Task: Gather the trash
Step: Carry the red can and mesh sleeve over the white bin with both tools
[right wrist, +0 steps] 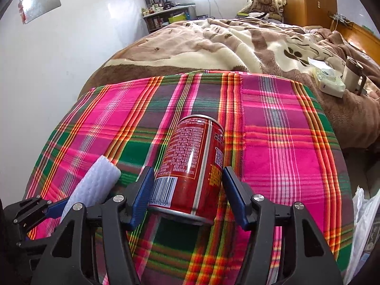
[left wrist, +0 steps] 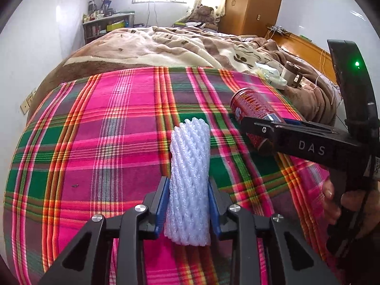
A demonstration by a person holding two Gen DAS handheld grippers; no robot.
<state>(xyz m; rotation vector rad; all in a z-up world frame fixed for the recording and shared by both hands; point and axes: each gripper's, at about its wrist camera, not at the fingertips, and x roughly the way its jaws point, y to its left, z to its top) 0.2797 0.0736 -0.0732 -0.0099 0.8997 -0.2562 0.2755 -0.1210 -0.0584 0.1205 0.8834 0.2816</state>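
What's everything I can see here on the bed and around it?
Foam net: one, white, between the left gripper's pads.
Can: one, red, lying between the right gripper's pads.
Plaid cloth: one, pink and green, over the near end of the bed.
Blanket: one, brown and cream, behind the cloth.
Mug: one, cream, right on the blanket.
Teddy bear: one, brown, by the window.
Wardrobe: one, wooden, far right.
Left gripper: one, black, blue pads.
Right gripper: one, black, blue pads.

Can (right wrist: 190, 166): glossy printed metal, bare silvery rim. Foam net sleeve (left wrist: 188, 185): white, soft, ribbed mesh texture. Plaid cloth (left wrist: 95, 130): woven, matt. Blanket (left wrist: 147, 45), at 12 o'clock: fleecy, matt. Wardrobe (left wrist: 251, 2), at 1 o'clock: varnished wood.
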